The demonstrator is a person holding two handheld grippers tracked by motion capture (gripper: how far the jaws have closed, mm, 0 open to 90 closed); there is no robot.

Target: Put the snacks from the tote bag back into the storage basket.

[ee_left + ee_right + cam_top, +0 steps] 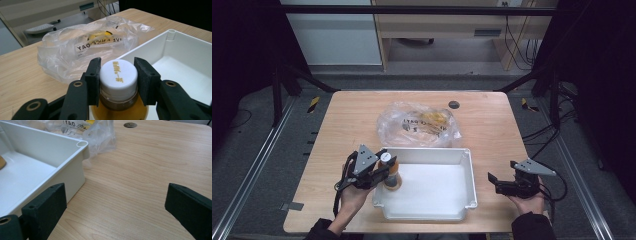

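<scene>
A small bottle (391,176) of orange-brown drink with a white screw cap (118,75) stands upright at the left end of the white plastic tray (466,160). My left gripper (384,167) is shut on the bottle, its black pads (93,77) pressing both sides of the cap. My right gripper (493,181) rests in a hand over the table to the right of the tray, its jaws wide open with only bare wood between them. The tray's corner (82,144) sits close by the right gripper's left jaw.
A clear plastic bag (418,124) with printed lettering and yellow items inside lies just behind the tray, also near in the left gripper view as the bag (82,47). A round dark grommet (454,104) sits in the wooden table (492,120) at the back.
</scene>
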